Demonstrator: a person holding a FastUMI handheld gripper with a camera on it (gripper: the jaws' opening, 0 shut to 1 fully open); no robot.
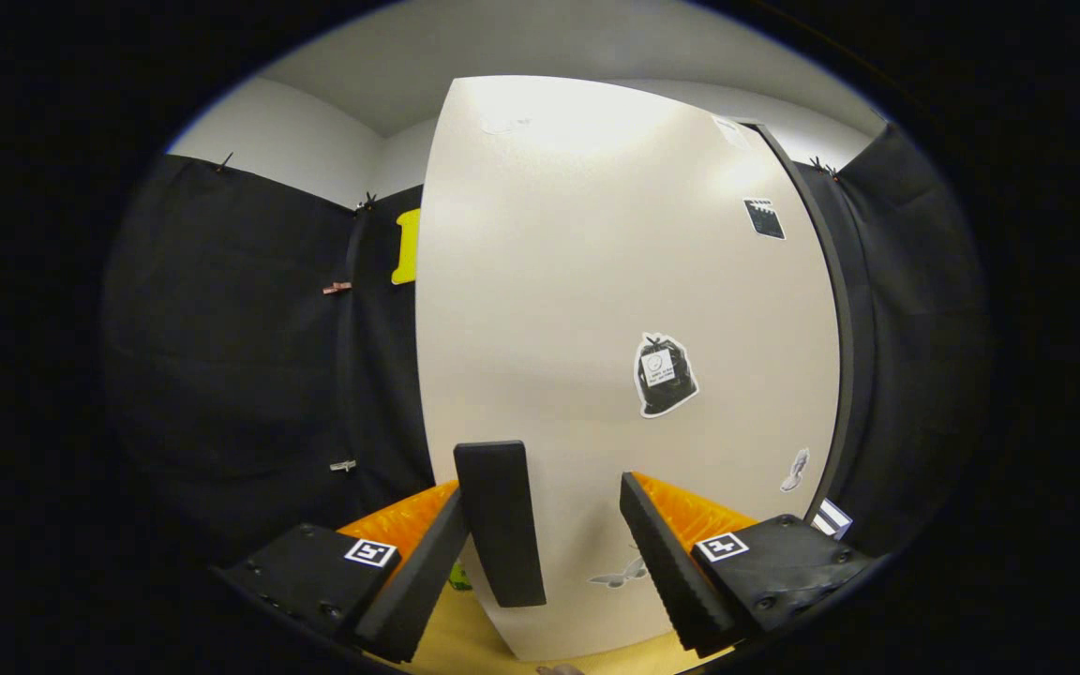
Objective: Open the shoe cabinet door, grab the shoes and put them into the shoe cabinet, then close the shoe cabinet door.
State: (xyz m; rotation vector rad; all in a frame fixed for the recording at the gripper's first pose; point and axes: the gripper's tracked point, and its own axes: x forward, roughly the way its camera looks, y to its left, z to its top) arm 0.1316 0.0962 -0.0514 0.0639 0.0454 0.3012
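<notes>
The claw (540, 553) stands apart around the black handle (501, 520) at 12 o'clock (unclamped). The cabinet door (615, 309) looks stiff and light; that handle is the hold.

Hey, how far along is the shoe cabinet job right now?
Done: cannot tell; the cabinet door hides with its white face whether shoes are inside. In hand: the gripper has its jaws open around the door's black handle, not clamped. Left: grip the handle and swing the door; whether opening or closing, I cannot say.

A pale wooden floor (465, 647) shows at six o'clock, and the white shoe cabinet door (596, 309) rises from it toward twelve o'clock.
</notes>
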